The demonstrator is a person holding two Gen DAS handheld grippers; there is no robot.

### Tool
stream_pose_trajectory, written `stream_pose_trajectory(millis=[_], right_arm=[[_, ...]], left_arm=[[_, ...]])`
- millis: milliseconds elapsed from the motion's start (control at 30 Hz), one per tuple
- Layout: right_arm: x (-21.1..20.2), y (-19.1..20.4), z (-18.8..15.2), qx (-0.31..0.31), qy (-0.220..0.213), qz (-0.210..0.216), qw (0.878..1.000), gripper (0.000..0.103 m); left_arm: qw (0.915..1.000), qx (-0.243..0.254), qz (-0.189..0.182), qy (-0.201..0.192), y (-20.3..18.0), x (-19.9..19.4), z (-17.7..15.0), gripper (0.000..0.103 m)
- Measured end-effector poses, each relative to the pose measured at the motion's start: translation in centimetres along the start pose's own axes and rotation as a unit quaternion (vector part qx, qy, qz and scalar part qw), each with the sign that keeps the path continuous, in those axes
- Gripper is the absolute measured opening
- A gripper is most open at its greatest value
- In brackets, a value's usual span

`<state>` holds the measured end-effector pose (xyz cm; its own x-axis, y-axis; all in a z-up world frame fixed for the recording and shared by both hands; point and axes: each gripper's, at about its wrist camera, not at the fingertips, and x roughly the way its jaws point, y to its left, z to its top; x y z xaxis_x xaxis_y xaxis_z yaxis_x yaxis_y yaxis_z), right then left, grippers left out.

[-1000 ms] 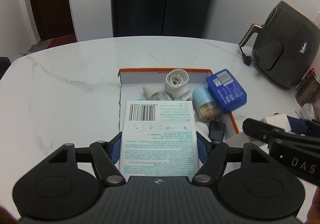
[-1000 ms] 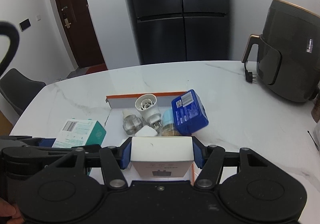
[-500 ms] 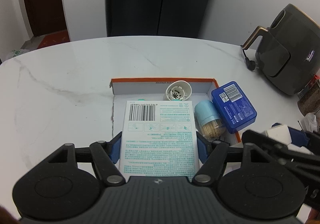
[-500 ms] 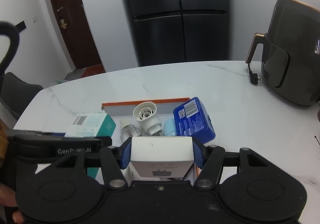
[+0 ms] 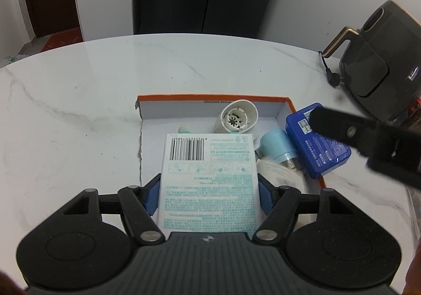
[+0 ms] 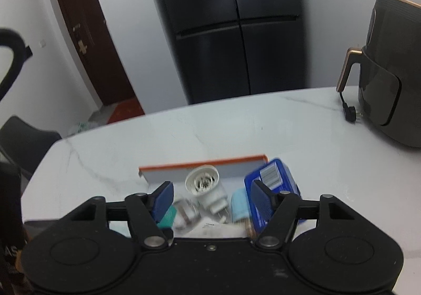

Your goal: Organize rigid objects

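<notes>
Carton (image 5: 209, 184) is held lengthwise in left tool (image 5: 209, 193), directly above tray (image 5: 210, 98); right tool (image 6: 210, 199) is opening, empty.

White marble-look counter (image 5: 105, 89) with grey veining and a rounded far edge. On it, near centre: a shallow white cardboard tray with orange rim (image 5: 210, 97), open side up. Far right: a dark grey air fryer with bronze handle (image 5: 379, 68), its black power plug (image 5: 333, 78) lying loose on the counter just beside it. Tray and fryer well apart.
</notes>
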<state>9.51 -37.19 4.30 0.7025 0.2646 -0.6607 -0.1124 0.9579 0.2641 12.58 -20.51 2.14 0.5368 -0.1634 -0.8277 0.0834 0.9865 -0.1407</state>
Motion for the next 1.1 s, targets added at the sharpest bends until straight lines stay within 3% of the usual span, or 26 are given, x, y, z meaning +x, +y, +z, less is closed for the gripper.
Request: stream_pose_trajectory(millis=[100, 200, 367, 467, 533, 800, 1100], right_arm=[[-0.3, -0.4, 0.2, 0.005, -0.011, -0.006, 1.0, 0.079], [-0.9, -1.1, 0.0, 0.014, -0.014, -0.011, 1.0, 0.079], [-2.6, -1.9, -0.6, 0.019, -0.027, -0.026, 0.999, 0.08], [-3.3, -2.2, -1.1, 0.019, -0.024, -0.029, 0.999, 0.08], [-3.7, -2.2, -1.5, 0.016, -0.021, -0.028, 0.999, 0.081], [-5.5, -2.0, -3.2, 0.011, -0.019, -0.028, 0.999, 0.082], [-8.0, -2.0, -5.6, 0.012, -0.014, -0.02, 1.0, 0.083]], left_arm=[[1.0, 0.002, -0.008, 0.002, 0.0, 0.3, 0.2, 0.071], [0.9998, 0.003, -0.021, -0.001, -0.3, 0.6, 0.6, 0.064], [0.9991, 0.021, -0.036, -0.005, -1.4, 1.2, 1.4, 0.064], [0.9986, 0.024, -0.046, -0.011, -1.6, 0.8, 1.4, 0.067], [0.9983, 0.032, -0.047, -0.016, -1.7, 0.3, 1.1, 0.076], [0.999, 0.034, -0.004, -0.028, -1.3, -3.0, -0.7, 0.097], [0.9977, 0.01, 0.046, -0.049, -1.1, -7.0, -4.3, 0.103]])
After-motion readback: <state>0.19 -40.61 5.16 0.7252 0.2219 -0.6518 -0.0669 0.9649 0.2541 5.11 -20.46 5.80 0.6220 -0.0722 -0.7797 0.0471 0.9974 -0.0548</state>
